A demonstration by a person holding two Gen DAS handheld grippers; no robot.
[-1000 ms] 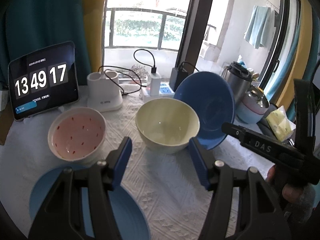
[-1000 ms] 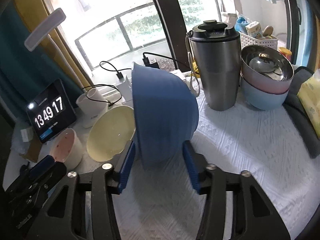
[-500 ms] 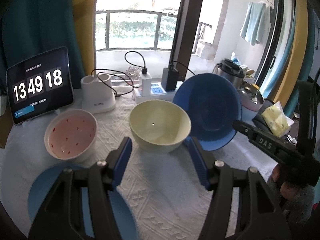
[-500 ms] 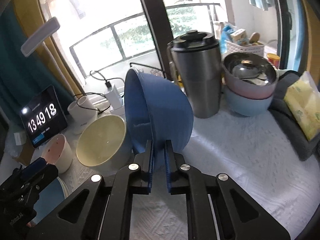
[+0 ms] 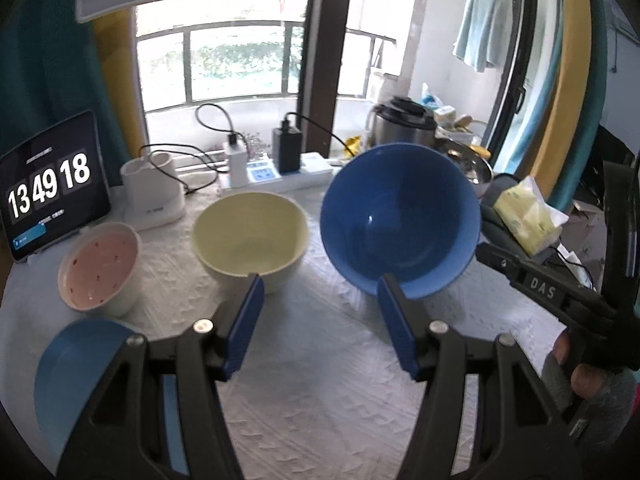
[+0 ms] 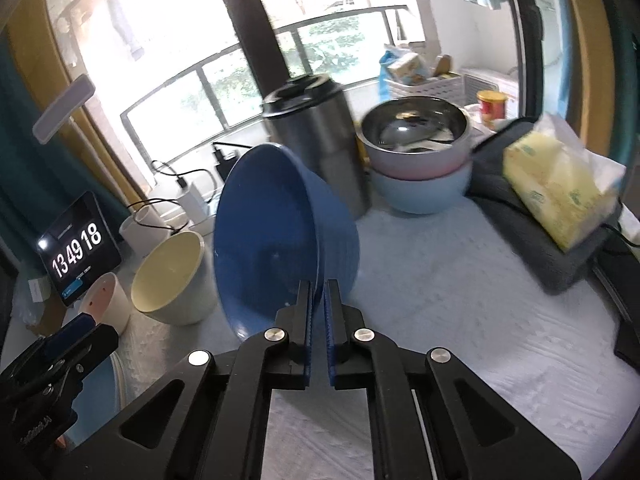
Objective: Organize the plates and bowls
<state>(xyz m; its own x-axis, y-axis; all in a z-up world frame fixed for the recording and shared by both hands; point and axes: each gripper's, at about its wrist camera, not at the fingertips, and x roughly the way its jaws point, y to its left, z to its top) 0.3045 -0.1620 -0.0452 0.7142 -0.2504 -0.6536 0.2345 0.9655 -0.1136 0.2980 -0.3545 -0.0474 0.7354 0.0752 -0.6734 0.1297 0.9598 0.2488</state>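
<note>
My right gripper is shut on the rim of a dark blue bowl and holds it tilted on its side above the white cloth; the bowl also shows in the left wrist view. My left gripper is open and empty above the cloth, in front of a cream bowl. A white bowl with a pink speckled inside stands left of the cream bowl. A light blue plate lies at the near left under my left gripper.
A tablet clock stands at the far left. A white holder, chargers and a power strip line the back. A steel tumbler, stacked pink and blue bowls and a tissue pack stand at the right.
My right gripper closed on the dark blue bowl's rim and lifted it, tilted. The left gripper drew back and rose slightly, staying open.
</note>
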